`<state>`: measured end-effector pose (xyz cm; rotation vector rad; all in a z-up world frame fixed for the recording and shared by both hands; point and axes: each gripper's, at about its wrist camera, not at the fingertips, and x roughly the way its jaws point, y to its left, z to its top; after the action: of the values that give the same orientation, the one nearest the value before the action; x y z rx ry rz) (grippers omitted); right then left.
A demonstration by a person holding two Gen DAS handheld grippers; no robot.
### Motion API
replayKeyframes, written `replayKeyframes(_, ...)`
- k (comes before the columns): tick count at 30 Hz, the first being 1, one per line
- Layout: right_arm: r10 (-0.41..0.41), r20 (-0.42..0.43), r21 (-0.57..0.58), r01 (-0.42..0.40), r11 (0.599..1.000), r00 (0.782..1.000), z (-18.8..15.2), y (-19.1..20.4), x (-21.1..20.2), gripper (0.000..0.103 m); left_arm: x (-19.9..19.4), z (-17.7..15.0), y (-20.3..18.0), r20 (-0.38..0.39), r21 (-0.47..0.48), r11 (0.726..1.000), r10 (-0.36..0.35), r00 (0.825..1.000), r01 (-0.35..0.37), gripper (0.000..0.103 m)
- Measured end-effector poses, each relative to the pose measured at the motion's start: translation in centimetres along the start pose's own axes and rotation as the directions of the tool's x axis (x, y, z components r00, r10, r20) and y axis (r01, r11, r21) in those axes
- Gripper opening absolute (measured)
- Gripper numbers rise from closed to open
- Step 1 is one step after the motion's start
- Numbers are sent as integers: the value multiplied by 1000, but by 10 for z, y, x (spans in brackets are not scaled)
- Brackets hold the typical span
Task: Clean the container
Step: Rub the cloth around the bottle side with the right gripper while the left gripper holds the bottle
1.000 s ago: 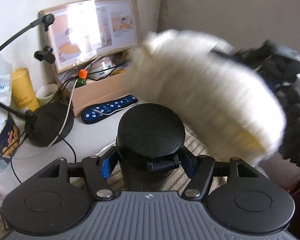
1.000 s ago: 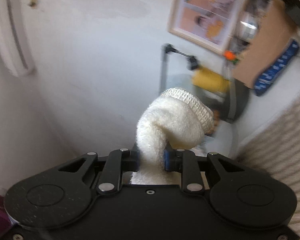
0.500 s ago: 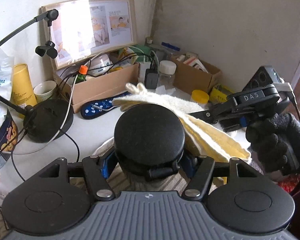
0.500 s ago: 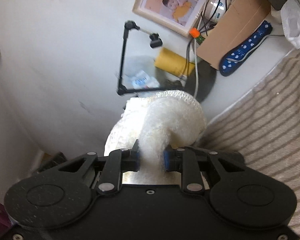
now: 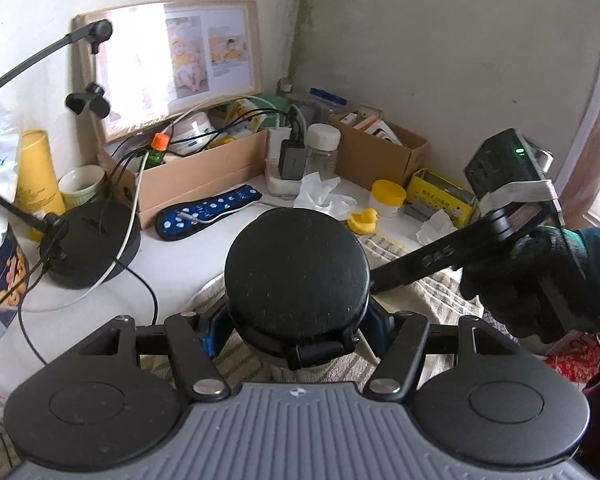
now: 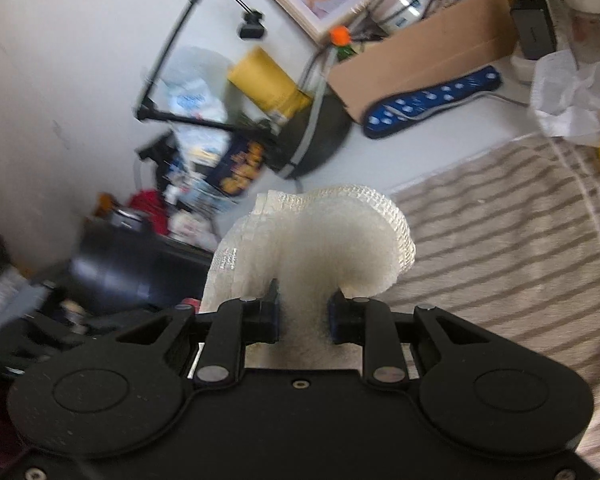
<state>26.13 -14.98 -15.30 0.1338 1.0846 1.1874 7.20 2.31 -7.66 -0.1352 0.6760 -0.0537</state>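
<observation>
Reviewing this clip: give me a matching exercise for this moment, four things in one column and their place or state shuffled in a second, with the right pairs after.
Things:
1. black-lidded container
2. white cloth
3. yellow toy duck
4. blue spotted case

Place or state:
A. lying in front of the long cardboard box
B. clamped in the left gripper
C. pinched in the right gripper
D. standing on the white table at the far edge of the striped mat

Pairs: 1-B, 2-C, 3-D, 4-A
</observation>
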Motion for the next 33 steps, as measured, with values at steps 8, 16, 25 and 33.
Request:
replayKeyframes(8, -286, -63, -205, 268, 941, 956, -4, -4, 22, 21, 4, 2, -2, 9, 35, 999, -16, 1000, 15, 64)
replayKeyframes(16, -333, -19, -266, 317, 910, 943, 4, -5, 22, 21, 5, 4, 0, 3, 26, 1000, -18, 1000, 17, 64)
replayKeyframes(25, 141, 119, 376, -177, 910, 983, -2, -63, 3, 21, 6, 4, -1, -5, 32, 999, -13, 1000, 13, 64)
replayKeyframes(33, 276, 236, 439, -356, 825, 932, -10, -45, -17, 21, 6, 3, -3, -5, 39, 999, -10, 1000, 11, 64)
